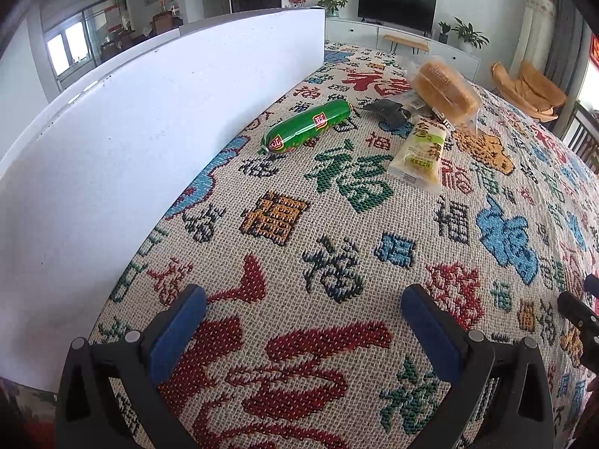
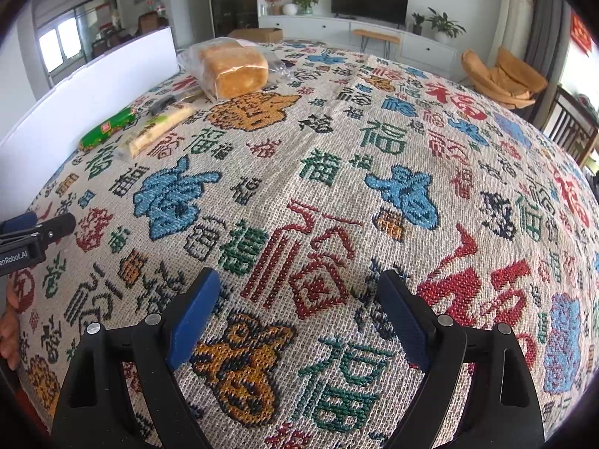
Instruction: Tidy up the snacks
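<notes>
A table covered in a coarse woven cloth printed with red, green, blue and orange Chinese characters fills both views. A tall, smooth white board stands upright along the table's left side.

Four snacks lie grouped at the far end, near the board. A glossy green sausage in a tight tube wrapper, pinched at both ends, lies nearest the board. Just to its right lies a flat, pale yellow packet of wafers or cake in crinkly clear film. Beyond it sits a block of golden bread in a loose clear bag, soft and squared. A small dark packet lies between the sausage and the bread, partly tucked under the bread bag.

The left gripper hovers low over the bare cloth, its blue-padded fingers spread wide and holding nothing. The right gripper is likewise spread wide and empty, well apart from the snacks.

The sorting appears not yet begun: nothing is lifted or touched. The next move likely calls for reaching forward to one snack, probably the sausage, and closing across its narrow width; its slick, round wrapper could roll or slip.
</notes>
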{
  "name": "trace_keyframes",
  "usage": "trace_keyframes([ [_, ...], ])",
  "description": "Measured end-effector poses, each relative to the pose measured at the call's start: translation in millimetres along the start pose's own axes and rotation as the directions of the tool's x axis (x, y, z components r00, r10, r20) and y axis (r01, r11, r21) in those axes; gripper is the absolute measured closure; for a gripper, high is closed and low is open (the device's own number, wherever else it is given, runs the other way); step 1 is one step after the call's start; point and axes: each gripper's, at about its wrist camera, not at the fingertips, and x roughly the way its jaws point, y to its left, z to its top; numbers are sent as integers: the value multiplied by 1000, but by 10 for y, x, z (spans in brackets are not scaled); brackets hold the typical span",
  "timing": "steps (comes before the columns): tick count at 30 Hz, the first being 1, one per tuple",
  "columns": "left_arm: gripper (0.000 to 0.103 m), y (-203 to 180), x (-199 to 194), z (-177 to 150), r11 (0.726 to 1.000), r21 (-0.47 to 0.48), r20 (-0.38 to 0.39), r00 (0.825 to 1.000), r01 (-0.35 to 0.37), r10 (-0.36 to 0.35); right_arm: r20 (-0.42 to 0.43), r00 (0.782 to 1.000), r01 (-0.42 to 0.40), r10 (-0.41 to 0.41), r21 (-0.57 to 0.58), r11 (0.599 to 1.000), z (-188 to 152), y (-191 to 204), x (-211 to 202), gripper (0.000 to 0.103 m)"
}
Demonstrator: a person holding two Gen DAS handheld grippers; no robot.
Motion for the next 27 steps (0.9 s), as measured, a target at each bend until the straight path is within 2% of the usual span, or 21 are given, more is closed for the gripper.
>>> trace_keyframes([
  [2, 0, 0, 1, 2, 1000, -1, 1, 1000, -1, 1, -107, 994, -35, 33, -18, 999, 197, 4, 87, 13],
  [3, 0, 0, 2, 4, 1000, -1, 2, 1000, -2, 2, -165, 984, -76, 73, -14, 997, 365, -1, 153, 15],
  [4, 0, 0, 4, 8, 1000, -2, 3, 1000, -2, 2, -187, 976, -115, 115, 13, 993, 550, -23, 191, 16],
  [7, 0, -3, 10, 13, 1000, -3, 5, 1000, -2, 2, -97, 974, -185, 207, 192, 964, 1189, -167, 176, 15],
  [9, 0, -2, 10, 12, 1000, -3, 5, 1000, -2, 2, -66, 959, -238, 277, 346, 908, 1578, -245, 331, 15],
  [12, 0, -2, 9, 9, 1000, -2, 4, 1000, -2, 2, -56, 935, -261, 350, 559, 787, 1960, -254, 729, 15],
  [14, 0, -3, 15, 16, 1000, -1, 5, 1000, 0, 0, -43, 941, -237, 336, 626, 743, 2116, -167, 921, 15],
  [16, 0, -3, 21, 26, 1000, 0, 5, 1000, 1, -1, -69, 952, -197, 299, 610, 767, 2268, 14, 1093, 15],
  [19, 0, -5, 26, 27, 1000, 0, 5, 1000, 1, -1, -131, 973, -97, 191, 519, 849, 2435, 338, 1313, 13],
  [22, 0, -3, 23, 21, 1000, 0, 5, 1000, 1, -1, -201, 973, -29, 116, 389, 921, 2456, 570, 1548, 13],
  [24, 0, -2, 25, 23, 1000, -1, 5, 1000, 1, -1, -248, 959, -36, 138, 377, 926, 2348, 574, 1679, 15],
  [25, 0, -4, 29, 29, 1000, -1, 6, 1000, 2, -2, -206, 972, -29, 111, 366, 930, 2341, 544, 1598, 18],
  [26, 0, -7, 36, 36, 1000, -1, 6, 1000, 1, -1, -205, 973, -20, 102, 366, 930, 2324, 510, 1547, 23],
  [27, 0, -9, 40, 41, 1000, -2, 5, 1000, 1, -1, -200, 970, -52, 136, 377, 925, 2292, 459, 1501, 29],
])
